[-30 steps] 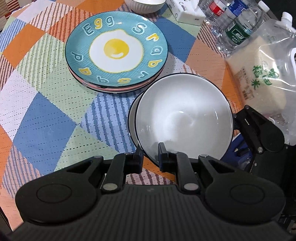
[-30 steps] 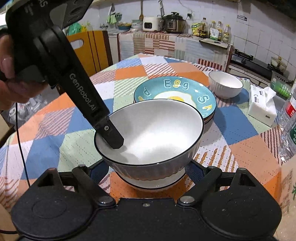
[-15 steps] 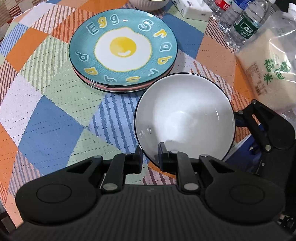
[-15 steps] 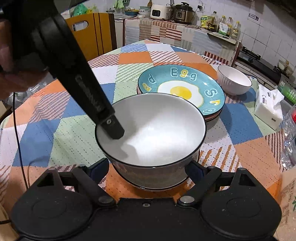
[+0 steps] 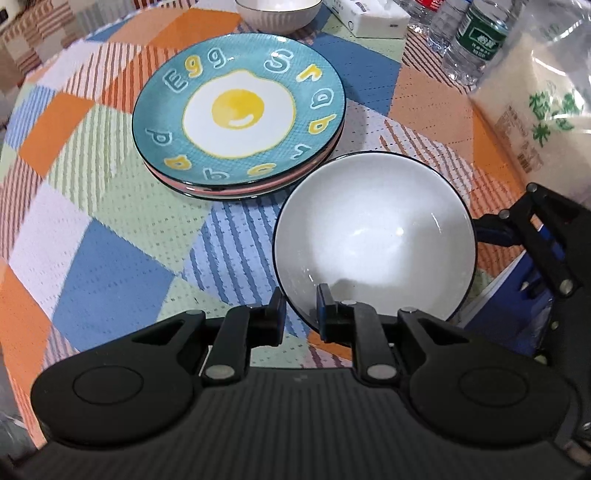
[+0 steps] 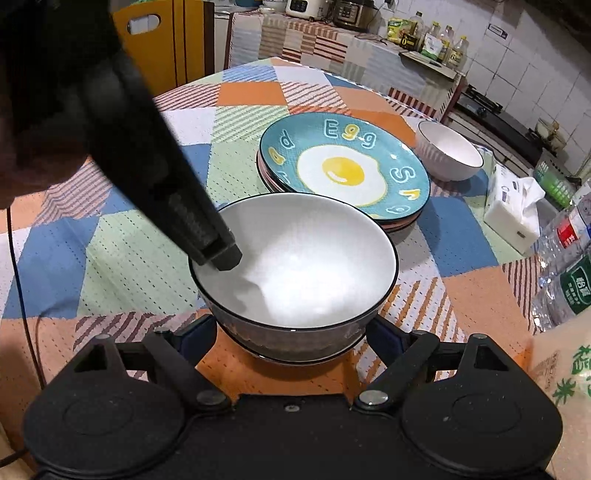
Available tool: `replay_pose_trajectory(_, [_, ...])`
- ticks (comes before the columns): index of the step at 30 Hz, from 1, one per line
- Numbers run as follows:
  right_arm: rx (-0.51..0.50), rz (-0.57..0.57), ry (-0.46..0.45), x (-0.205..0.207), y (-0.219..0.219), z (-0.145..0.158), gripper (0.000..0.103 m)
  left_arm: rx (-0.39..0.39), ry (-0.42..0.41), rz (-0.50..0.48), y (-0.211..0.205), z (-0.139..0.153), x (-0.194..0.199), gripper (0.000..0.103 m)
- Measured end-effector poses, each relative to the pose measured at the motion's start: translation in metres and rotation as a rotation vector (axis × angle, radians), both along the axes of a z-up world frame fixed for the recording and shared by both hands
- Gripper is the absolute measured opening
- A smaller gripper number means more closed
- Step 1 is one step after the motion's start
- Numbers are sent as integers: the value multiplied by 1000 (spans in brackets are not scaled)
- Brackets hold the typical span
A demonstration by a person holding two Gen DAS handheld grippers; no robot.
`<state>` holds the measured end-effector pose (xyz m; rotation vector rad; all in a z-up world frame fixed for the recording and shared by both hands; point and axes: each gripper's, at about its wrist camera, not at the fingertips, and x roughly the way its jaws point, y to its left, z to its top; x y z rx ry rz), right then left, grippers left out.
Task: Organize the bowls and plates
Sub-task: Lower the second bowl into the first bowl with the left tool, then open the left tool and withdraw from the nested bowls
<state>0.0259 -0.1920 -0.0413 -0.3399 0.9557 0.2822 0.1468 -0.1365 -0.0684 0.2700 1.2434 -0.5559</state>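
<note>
A white bowl with a black rim (image 5: 373, 236) (image 6: 295, 262) sits nested in a second bowl (image 6: 295, 356) whose rim shows just beneath it. My left gripper (image 5: 300, 310) is shut on the near rim of the top bowl, one finger inside and one outside. My right gripper (image 6: 291, 332) is open, its blue-padded fingers on either side of the lower bowl's base. A stack of plates topped by a teal fried-egg plate (image 5: 240, 110) (image 6: 345, 166) lies beyond. Another white ribbed bowl (image 6: 448, 149) (image 5: 277, 13) stands behind the plates.
A tissue box (image 6: 513, 210), water bottles (image 5: 476, 40) and a bag of rice (image 5: 535, 110) crowd the right side of the patchwork tablecloth (image 5: 110, 221). A kitchen counter with appliances (image 6: 332, 14) is behind the table.
The bowl in my left gripper has come down into the lower bowl, which is now almost hidden. The right gripper has stayed around the base.
</note>
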Motion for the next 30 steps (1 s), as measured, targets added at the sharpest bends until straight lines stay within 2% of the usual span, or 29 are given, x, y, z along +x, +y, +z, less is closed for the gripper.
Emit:
replay_pose_trajectory(6, [30,-31,24,0,-6,-2,90,-18,19,14,2,-1,3,16])
replay_pose_trajectory(12, [-26,39,-10,-8,-4,6,90,-52,16,31,9,14,7,16])
replay_pose_trajectory(16, [33,51,-15,-10,-17,23,90,-79,1,20,10,31,13,16])
replay_pose_trajectory(19, [66,-7,-47,-3,-31,42,91,-89,-22,5,9,45,19,16])
replay_pose_trajectory(23, [172,-92,-90,9,-54,74,91,-94,-31,-16,7,61,27,17])
replay_pose_trajectory(30, [305,-191,-75,35,-89,106,92,-76,-45,-34,9,77,43,17])
